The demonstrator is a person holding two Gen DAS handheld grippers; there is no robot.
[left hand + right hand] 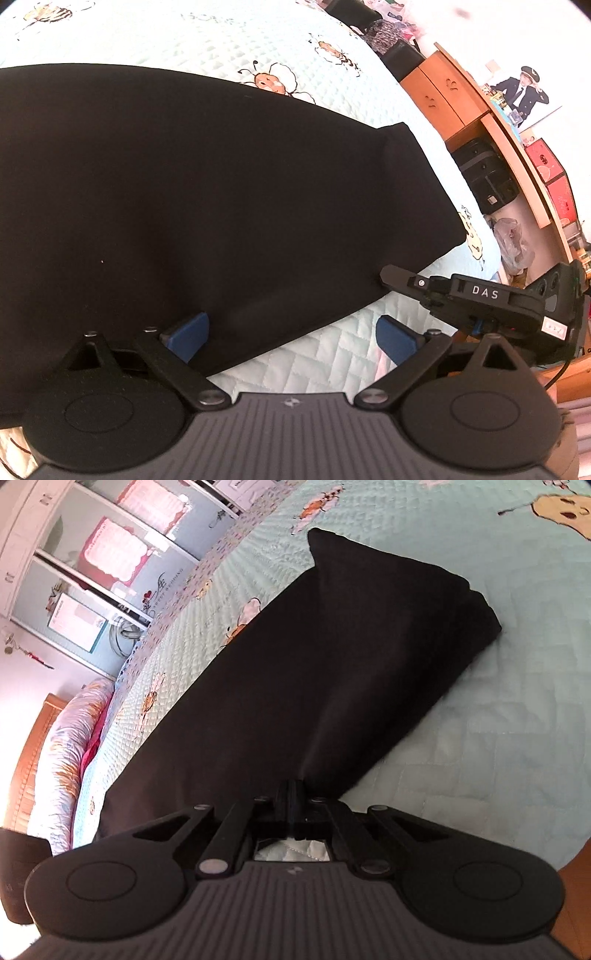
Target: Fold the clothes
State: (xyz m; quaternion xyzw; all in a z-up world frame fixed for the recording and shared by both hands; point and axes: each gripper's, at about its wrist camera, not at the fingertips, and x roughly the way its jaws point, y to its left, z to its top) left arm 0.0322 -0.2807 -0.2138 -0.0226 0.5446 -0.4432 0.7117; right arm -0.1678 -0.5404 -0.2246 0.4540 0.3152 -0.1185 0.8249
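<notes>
A black garment [192, 192] lies spread flat on a pale quilted bedspread [317, 362] printed with bees. My left gripper [291, 336] is open, its blue pads [188, 332] wide apart over the garment's near edge, the left pad touching the cloth. In the left wrist view my right gripper [391, 275] reaches in from the right and pinches the garment's near right corner. The right wrist view shows the same black garment [332, 672] running away from me, with my right gripper [291, 794] shut on its near edge.
Wooden cabinets [443, 96], a black bag [484, 177] and a plastic bag [511, 240] stand beyond the bed's right side. A flowered bolster [62, 753] and a wooden headboard [29, 768] lie at the left in the right wrist view, with wardrobe doors [99, 565] behind.
</notes>
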